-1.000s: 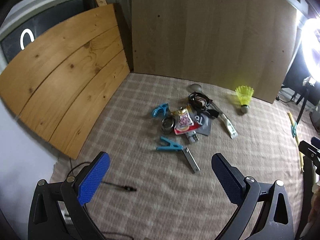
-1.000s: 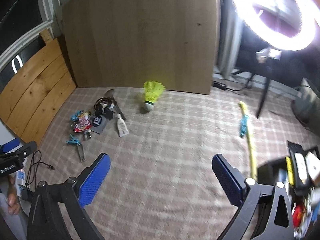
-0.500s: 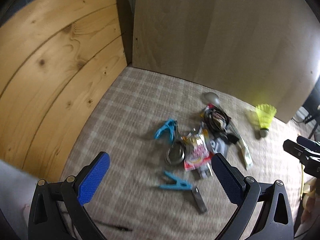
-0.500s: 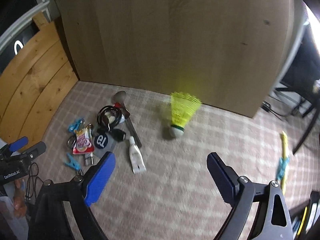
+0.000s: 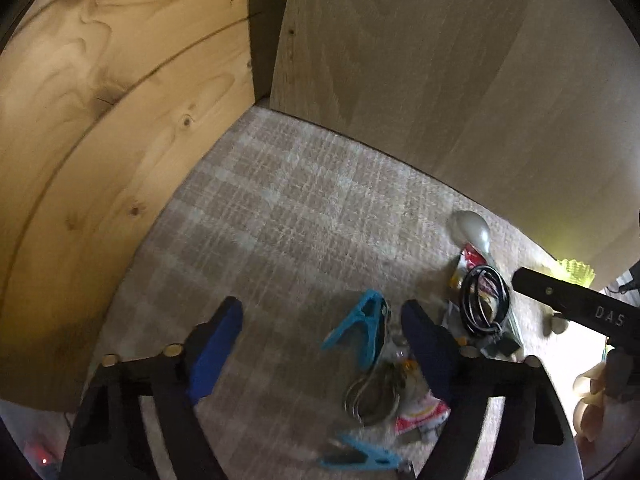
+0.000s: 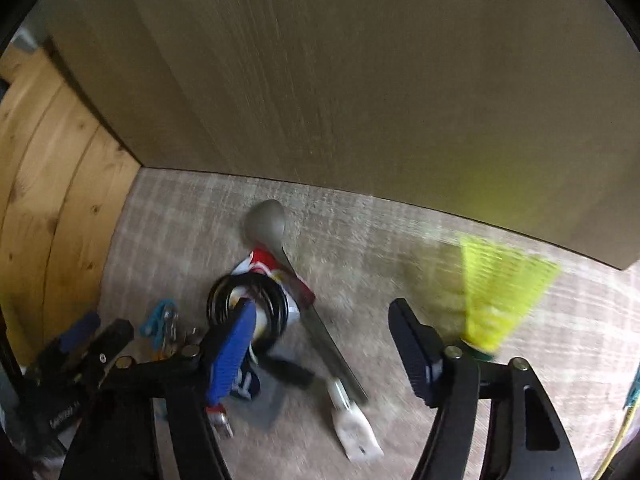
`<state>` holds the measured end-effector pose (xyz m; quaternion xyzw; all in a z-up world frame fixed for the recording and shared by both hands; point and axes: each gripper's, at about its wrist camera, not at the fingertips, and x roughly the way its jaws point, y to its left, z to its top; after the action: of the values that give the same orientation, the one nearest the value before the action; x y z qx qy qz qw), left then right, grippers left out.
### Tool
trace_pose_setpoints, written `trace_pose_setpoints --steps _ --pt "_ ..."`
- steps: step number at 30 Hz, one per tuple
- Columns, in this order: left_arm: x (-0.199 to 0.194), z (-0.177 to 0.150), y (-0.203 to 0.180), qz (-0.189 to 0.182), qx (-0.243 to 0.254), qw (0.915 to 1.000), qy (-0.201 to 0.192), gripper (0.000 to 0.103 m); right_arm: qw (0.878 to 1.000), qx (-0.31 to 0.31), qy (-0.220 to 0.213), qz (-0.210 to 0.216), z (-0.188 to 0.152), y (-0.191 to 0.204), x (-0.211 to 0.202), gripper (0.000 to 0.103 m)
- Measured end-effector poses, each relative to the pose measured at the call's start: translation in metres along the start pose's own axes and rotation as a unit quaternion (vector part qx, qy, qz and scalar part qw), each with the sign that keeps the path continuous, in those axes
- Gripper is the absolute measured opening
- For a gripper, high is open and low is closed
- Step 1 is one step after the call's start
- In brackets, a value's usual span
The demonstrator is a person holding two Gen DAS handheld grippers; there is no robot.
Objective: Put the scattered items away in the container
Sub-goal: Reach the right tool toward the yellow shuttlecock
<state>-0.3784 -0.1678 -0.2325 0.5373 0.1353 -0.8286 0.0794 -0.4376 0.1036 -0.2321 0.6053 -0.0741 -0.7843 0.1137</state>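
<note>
**Barely started: both tongs empty over the pile**

Basically nothing is packed yet, judging by what lies out. Container not in view in either camera, so cannot say what is already in it.

Big stuff first: grey board (image 6: 360, 80) at the back, pine board (image 5: 100, 140) on the left, checked cloth (image 5: 288, 208) covering the table.

Left tongs (image 5: 320, 344) wide, holding nothing, low over the left side of the pile. Right tongs (image 6: 320, 344) also wide and empty, above the pile's right side; seen from the left camera as a black bar coming in from the right.

Items, all loose on the cloth:
- shuttlecock (image 6: 500, 300), yellow, apart from the pile to the right, near the grey board, blurred
- spoon (image 6: 268, 220), bowl toward the grey board, handle running under the clutter
- cable coil (image 6: 248, 300), black, lying on a red wrapper (image 6: 264, 260)
- white tube (image 6: 352, 432) at the near end of the spoon handle
- blue clip (image 5: 360, 328) just beside the left tongs' right finger
- second clip (image 5: 360, 458) at the bottom edge
- metal ring (image 5: 372, 396) between the two clips, touching a snack packet (image 5: 420, 416)

Left to do, by my read: pretty much everything; the next step looks like a first pick, probably the blue clip for the left.
</note>
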Motion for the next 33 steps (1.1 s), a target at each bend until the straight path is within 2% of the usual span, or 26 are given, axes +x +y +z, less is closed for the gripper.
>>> trace_pose_setpoints --steps 1,4,6,11,13,17,20,25,33 --pt "0.004 0.001 0.000 0.000 0.001 1.0000 0.002 0.076 1.000 -0.003 0.000 0.000 0.002 0.003 0.004 0.062" --pt "0.016 0.000 -0.001 -0.009 -0.003 0.9999 0.011 0.060 1.000 -0.012 -0.005 -0.007 0.008 0.011 0.012 0.061" --pt "0.021 -0.002 -0.001 -0.015 -0.007 0.9998 0.015 0.048 1.000 -0.016 -0.003 -0.008 0.011 0.015 0.018 0.055" --pt "0.022 -0.010 0.000 -0.042 -0.021 0.9988 0.010 0.041 1.000 -0.021 0.010 -0.002 0.013 0.021 0.028 0.044" --pt "0.025 -0.016 -0.003 -0.061 -0.021 0.9977 0.022 0.038 1.000 -0.017 0.010 0.007 0.012 0.020 0.028 0.044" --pt "0.022 -0.031 -0.013 -0.043 0.003 0.9990 0.011 0.032 0.999 -0.039 0.022 0.023 0.005 0.026 0.028 0.043" --pt "0.018 -0.045 -0.017 -0.056 0.003 0.9984 0.013 0.032 0.997 -0.075 0.021 0.014 -0.012 0.029 0.024 0.039" --pt "0.009 -0.074 -0.032 -0.055 0.024 0.9981 0.015 0.027 0.995 -0.095 0.026 0.008 -0.043 0.022 0.013 0.032" --pt "-0.008 -0.140 -0.059 -0.075 0.059 0.9951 0.025 0.024 0.996 -0.087 0.028 0.014 -0.113 -0.018 -0.020 0.026"
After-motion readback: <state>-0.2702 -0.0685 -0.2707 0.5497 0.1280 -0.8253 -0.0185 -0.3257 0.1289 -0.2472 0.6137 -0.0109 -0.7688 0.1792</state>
